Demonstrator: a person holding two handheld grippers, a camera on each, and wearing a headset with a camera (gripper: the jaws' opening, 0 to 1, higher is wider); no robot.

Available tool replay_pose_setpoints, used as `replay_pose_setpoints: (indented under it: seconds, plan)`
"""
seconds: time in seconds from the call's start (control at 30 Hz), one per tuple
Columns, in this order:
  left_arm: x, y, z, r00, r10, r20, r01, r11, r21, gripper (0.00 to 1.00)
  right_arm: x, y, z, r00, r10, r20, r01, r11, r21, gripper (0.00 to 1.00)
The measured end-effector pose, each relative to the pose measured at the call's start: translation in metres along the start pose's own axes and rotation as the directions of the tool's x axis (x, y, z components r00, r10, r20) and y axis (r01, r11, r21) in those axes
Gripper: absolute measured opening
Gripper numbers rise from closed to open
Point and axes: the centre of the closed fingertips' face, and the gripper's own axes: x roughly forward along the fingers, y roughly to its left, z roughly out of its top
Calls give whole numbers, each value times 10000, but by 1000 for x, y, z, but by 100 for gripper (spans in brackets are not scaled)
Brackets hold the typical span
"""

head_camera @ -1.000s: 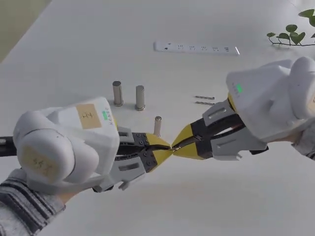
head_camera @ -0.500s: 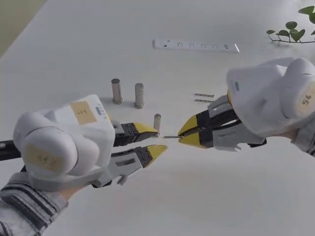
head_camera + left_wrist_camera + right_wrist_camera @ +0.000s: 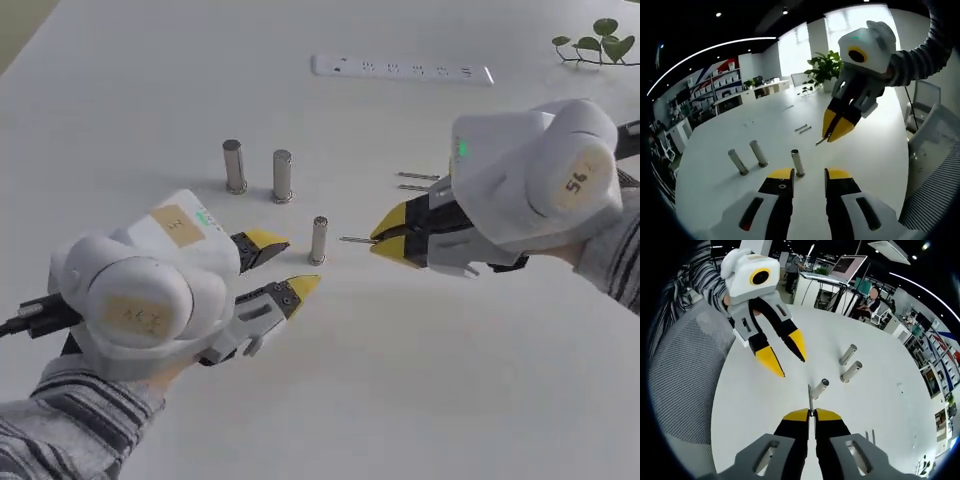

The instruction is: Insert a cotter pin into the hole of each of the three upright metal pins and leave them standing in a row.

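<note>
Three upright metal pins stand on the white table: two side by side (image 3: 233,166) (image 3: 282,176) and a shorter one nearer me (image 3: 319,240). My right gripper (image 3: 388,233) is shut on a thin cotter pin (image 3: 356,240), whose free tip points at the near metal pin from the right, a short gap away. In the right gripper view the cotter pin (image 3: 810,397) sticks out toward that metal pin (image 3: 820,388). My left gripper (image 3: 284,266) is open with nothing between its yellow tips, just left of the near pin (image 3: 797,163).
Two spare cotter pins (image 3: 413,181) lie on the table behind the right gripper. A white power strip (image 3: 402,71) lies at the far edge, with a plant sprig (image 3: 592,40) at the far right. Open table spreads in front.
The left gripper has opened and drawn back to the left, letting go of the cotter pin. The right gripper keeps the pin and has pulled slightly right of the near metal pin.
</note>
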Motion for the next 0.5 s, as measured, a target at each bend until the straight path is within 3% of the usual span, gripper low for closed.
replay_pose_setpoints:
  seconds: [0.13, 0.5]
  plan:
    - [9, 9, -2, 9991, 402, -110, -404, 9988, -258, 21, 7, -7, -6, 9995, -247, -190, 258, 9980, 574, 0]
    - [36, 20, -10, 9958, 854, -335, -884, 9907, -1033, 19, 20, -18, -14, 9984, -439, -345, 474, 9931, 1072, 0]
